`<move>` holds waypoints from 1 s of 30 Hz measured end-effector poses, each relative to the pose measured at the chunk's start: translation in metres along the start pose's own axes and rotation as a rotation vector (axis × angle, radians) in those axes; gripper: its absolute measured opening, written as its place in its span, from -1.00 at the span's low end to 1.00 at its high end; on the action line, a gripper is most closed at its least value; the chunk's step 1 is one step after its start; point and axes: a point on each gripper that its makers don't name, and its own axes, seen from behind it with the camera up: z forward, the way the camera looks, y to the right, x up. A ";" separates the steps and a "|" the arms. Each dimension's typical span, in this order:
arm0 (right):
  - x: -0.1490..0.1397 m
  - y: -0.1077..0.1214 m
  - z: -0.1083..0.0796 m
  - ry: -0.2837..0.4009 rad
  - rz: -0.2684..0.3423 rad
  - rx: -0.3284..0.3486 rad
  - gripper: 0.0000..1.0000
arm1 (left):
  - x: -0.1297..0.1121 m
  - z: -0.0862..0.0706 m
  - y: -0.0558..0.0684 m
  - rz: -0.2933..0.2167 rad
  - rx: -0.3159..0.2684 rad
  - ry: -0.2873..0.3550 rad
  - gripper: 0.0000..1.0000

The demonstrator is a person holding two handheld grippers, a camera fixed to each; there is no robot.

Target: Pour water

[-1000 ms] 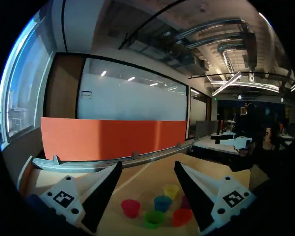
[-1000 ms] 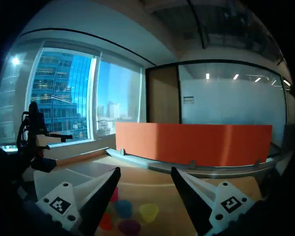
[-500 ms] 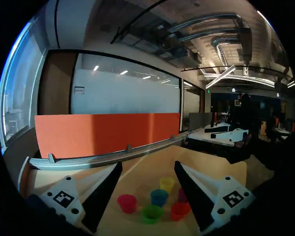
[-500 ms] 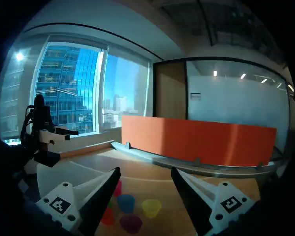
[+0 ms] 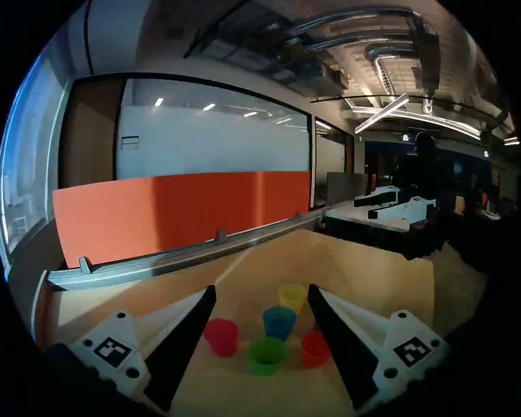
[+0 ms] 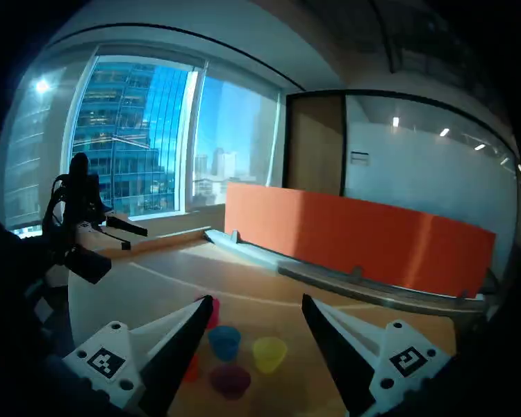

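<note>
- Bright daylight comes through the window point(image 6: 135, 132) in the right gripper view, with a glare spot.
- The left gripper view is dimmer; ceiling strip lights point(image 5: 383, 113) glow, and its right side is in shadow.
- The cups point(image 5: 278, 322) are sharp; straight lines bow near the edges.

Left gripper view: the wooden table point(image 5: 371, 271) occupies the lower field from 4 to 8 o'clock. An orange partition panel point(image 5: 177, 212) stands upright along its far edge at 9 o'clock, with a grey metal rail point(image 5: 191, 251) running at its base. Behind the panel, at 11 o'clock, is a frosted glass wall point(image 5: 212, 142) bearing a small sign point(image 5: 129, 142). Exposed ceiling ducts point(image 5: 344, 42) run at 1 o'clock; a linear light fixture point(image 5: 382, 113) hangs at 2 o'clock. Right gripper view: a large window point(image 6: 135, 139) at 10 o'clock shows glass towers point(image 6: 104, 160) outside; the panel lies at 3 o'clock
</note>
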 end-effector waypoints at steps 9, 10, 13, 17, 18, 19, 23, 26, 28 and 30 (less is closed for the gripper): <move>-0.022 -0.006 0.005 -0.062 -0.019 0.031 0.99 | -0.033 0.008 0.002 0.001 -0.014 -0.049 0.97; -0.024 -0.007 0.006 -0.069 -0.021 0.035 0.99 | -0.037 0.009 0.002 0.000 -0.016 -0.057 0.97; -0.033 -0.010 0.009 -0.089 -0.027 0.049 0.99 | -0.050 0.013 0.002 -0.002 -0.021 -0.081 0.97; -0.041 -0.014 0.014 -0.112 -0.041 0.063 0.99 | -0.065 0.017 0.003 0.005 -0.030 -0.111 0.97; -0.044 -0.015 0.016 -0.117 -0.045 0.067 0.99 | -0.069 0.018 0.003 0.007 -0.032 -0.120 0.97; -0.046 -0.015 0.018 -0.123 -0.047 0.071 0.99 | -0.073 0.020 0.003 0.010 -0.034 -0.127 0.97; -0.056 -0.017 0.025 -0.144 -0.053 0.086 1.00 | -0.088 0.025 0.004 0.019 -0.042 -0.159 0.97; -0.065 -0.017 0.032 -0.160 -0.055 0.094 0.99 | -0.099 0.030 0.005 0.023 -0.049 -0.179 0.97; -0.071 -0.017 0.036 -0.170 -0.056 0.099 0.99 | -0.106 0.032 0.005 0.023 -0.054 -0.194 0.97; -0.076 -0.017 0.041 -0.181 -0.058 0.105 0.99 | -0.114 0.035 0.005 0.021 -0.060 -0.209 0.97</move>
